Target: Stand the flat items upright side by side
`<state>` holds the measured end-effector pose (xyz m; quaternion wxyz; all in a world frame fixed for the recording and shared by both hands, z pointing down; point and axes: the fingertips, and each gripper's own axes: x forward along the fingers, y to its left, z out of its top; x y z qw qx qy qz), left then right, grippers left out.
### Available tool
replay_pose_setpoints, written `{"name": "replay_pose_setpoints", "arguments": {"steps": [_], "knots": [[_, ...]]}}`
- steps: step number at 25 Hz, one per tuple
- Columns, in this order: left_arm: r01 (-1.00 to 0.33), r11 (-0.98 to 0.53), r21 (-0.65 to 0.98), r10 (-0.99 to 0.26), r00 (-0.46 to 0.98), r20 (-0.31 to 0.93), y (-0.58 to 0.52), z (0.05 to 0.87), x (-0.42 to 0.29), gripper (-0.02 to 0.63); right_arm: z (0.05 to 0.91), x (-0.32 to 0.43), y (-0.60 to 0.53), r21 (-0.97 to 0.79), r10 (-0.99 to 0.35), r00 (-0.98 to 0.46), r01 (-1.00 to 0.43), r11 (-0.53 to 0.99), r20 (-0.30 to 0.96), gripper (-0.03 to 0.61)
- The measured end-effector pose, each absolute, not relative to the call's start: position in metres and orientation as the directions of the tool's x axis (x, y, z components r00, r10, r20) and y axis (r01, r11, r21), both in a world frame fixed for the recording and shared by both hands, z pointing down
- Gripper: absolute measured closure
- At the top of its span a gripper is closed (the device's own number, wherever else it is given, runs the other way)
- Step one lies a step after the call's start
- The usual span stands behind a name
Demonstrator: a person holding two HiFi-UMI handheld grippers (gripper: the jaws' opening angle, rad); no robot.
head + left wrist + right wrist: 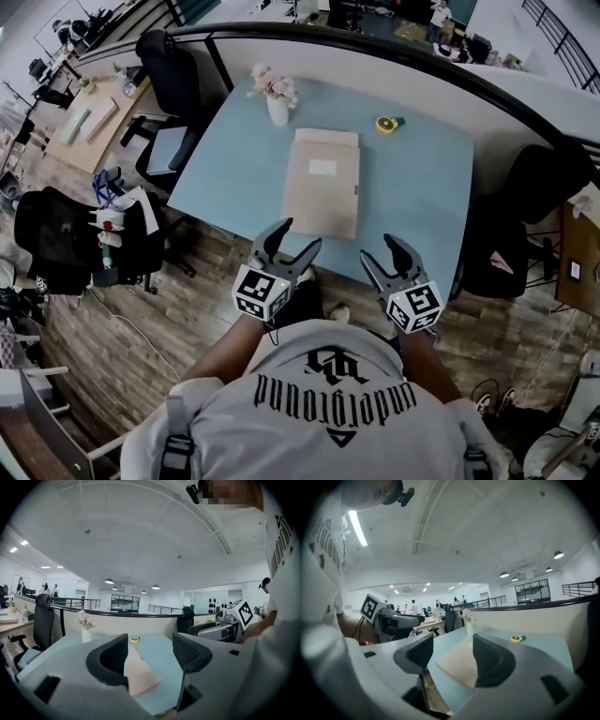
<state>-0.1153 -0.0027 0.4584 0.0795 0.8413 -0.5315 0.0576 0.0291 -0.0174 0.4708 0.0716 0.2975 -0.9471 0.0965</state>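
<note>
A flat stack of tan envelopes or folders [322, 181] lies in the middle of the light blue table [422, 197], its near end close to the front edge. It shows between the jaws in both gripper views [140, 673] [457, 665]. My left gripper [291, 246] hovers just in front of the table's near edge, open and empty. My right gripper [395, 255] hangs beside it at the same edge, also open with nothing between its fingers. Both [150, 656] [450, 654] are apart from the stack.
A white vase with pink flowers [276, 97] stands at the table's far left. A yellow tape measure [386, 124] lies at the far middle. Black office chairs [169, 84] [539, 187] stand to either side, and a curved partition runs behind the table.
</note>
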Motion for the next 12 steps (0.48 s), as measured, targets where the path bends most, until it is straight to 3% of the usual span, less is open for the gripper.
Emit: {"name": "replay_pose_setpoints", "arguments": {"steps": [12], "knots": [[-0.896,-0.411,0.168,-0.822,0.444,0.357,-0.095,0.535,-0.174,0.296,0.532,-0.020,-0.117,-0.200,-0.550,-0.762,-0.631,0.750,0.342,0.308]]}}
